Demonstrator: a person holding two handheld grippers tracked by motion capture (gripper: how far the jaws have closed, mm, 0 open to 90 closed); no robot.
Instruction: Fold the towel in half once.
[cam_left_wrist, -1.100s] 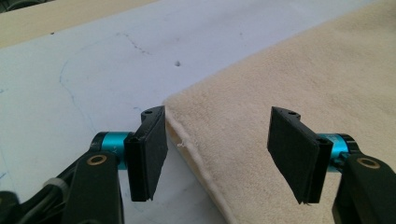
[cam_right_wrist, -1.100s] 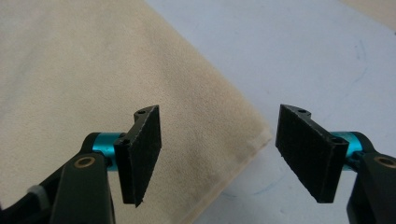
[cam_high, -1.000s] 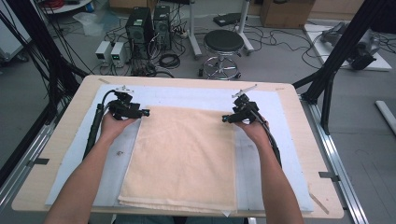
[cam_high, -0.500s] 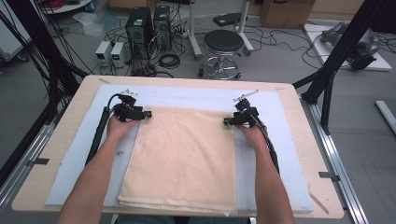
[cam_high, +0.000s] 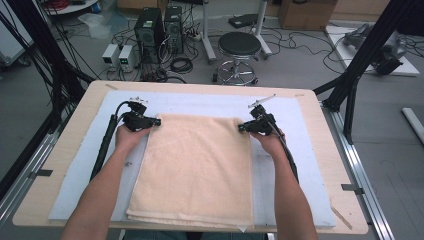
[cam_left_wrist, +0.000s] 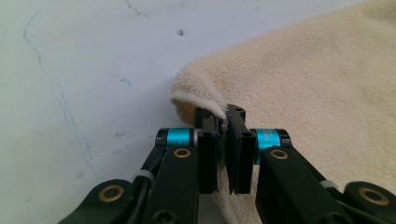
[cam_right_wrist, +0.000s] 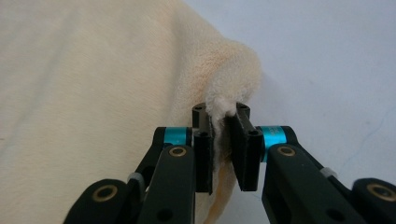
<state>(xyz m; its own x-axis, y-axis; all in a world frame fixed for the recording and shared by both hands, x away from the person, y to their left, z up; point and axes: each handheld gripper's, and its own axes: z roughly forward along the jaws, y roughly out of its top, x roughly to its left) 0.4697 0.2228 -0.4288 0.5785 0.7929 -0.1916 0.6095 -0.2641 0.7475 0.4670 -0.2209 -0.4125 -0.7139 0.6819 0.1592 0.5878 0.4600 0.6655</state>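
Note:
A cream towel (cam_high: 197, 165), folded, lies flat on the pale blue mat (cam_high: 305, 165) in the high view. My left gripper (cam_high: 156, 121) is at the towel's far left corner, my right gripper (cam_high: 242, 128) at its far right corner. Both pairs of jaws have just been closing. In the left gripper view the left gripper (cam_left_wrist: 223, 122) is shut on the towel's corner (cam_left_wrist: 198, 91), with cloth pinched between the pads. The right gripper view has the right gripper (cam_right_wrist: 223, 122) shut on the other corner (cam_right_wrist: 231, 79), which bunches up above the jaws.
The mat covers a wooden table (cam_high: 65, 150) whose edges frame it on all sides. Black cables (cam_high: 102, 147) trail from each gripper along the forearms. Behind the table stand a stool (cam_high: 239, 50) and computer boxes (cam_high: 157, 27) on the floor.
Both grippers slid inward onto the towel's far corners and their jaws closed on the cloth. The towel itself has stayed flat.

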